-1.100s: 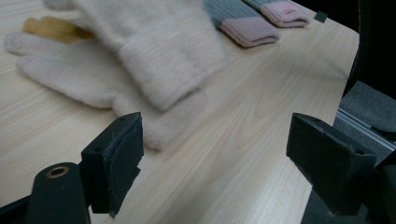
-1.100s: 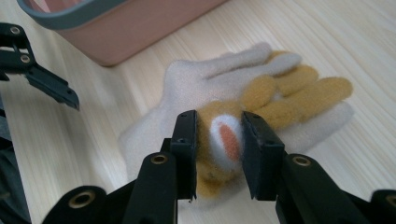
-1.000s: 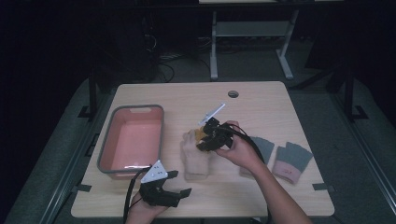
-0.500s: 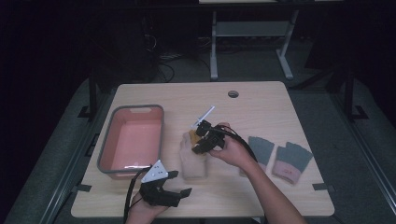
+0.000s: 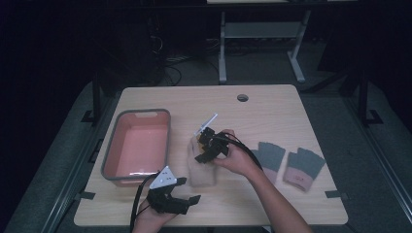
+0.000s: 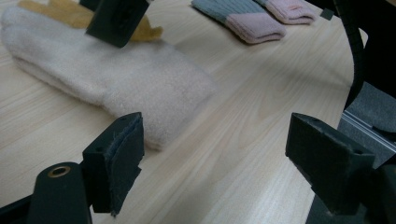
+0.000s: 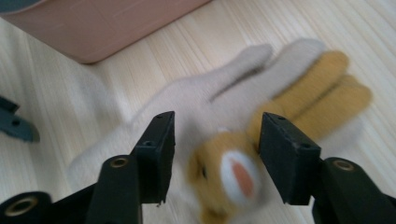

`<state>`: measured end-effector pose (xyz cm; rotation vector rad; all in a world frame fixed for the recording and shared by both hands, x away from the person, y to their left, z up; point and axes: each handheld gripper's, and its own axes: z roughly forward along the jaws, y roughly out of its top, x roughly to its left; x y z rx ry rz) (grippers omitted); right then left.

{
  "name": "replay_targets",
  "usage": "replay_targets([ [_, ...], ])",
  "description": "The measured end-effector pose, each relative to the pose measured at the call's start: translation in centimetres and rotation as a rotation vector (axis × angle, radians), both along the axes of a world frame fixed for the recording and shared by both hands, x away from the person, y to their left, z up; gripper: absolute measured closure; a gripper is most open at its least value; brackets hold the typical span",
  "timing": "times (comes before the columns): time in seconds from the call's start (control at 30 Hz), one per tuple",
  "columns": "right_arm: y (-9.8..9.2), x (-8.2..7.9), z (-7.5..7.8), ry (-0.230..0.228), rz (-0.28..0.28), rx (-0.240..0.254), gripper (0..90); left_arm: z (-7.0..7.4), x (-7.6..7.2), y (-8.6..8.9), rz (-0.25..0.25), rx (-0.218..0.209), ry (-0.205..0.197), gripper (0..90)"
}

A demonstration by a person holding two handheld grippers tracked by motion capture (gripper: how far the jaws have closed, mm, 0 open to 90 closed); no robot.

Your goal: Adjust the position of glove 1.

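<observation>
At the left of the high view stands the pink bin [image 5: 137,146]. Below it, at the lower edge, the left hand-held gripper [image 5: 187,190] rests with jaws spread wide and nothing between them. At frame centre the cream glove [image 5: 201,167] lies flat on the tabletop [image 5: 272,111]: fleecy cream knit, two mustard-yellow fingers, an animal-face patch. The right hand-held gripper [image 5: 202,148] hovers over it; its jaws have just been opening, astride the patch, not clamping.
</observation>
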<state>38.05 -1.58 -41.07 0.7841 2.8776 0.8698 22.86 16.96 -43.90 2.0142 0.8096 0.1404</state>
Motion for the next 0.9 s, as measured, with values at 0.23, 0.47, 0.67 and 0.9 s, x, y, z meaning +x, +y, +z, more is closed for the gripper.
replay_targets([
  [0.23,1.6,0.1,-0.9,-0.033,0.005,-0.052,42.3,0.1,0.1,0.0,0.002,0.003,-0.006,19.5],
  [0.47,1.6,-0.2,-1.4,-0.035,-0.038,-0.097,46.6,0.2,0.2,-0.4,0.006,-0.002,0.000,19.6],
  [0.67,0.9,-0.5,-1.3,-0.029,-0.061,-0.102,48.4,0.1,0.4,-0.9,0.005,0.002,0.012,19.5],
  [0.9,-0.9,-1.2,-1.3,-0.006,-0.103,-0.087,49.2,0.0,0.8,-1.6,0.007,0.006,0.040,19.4],
])
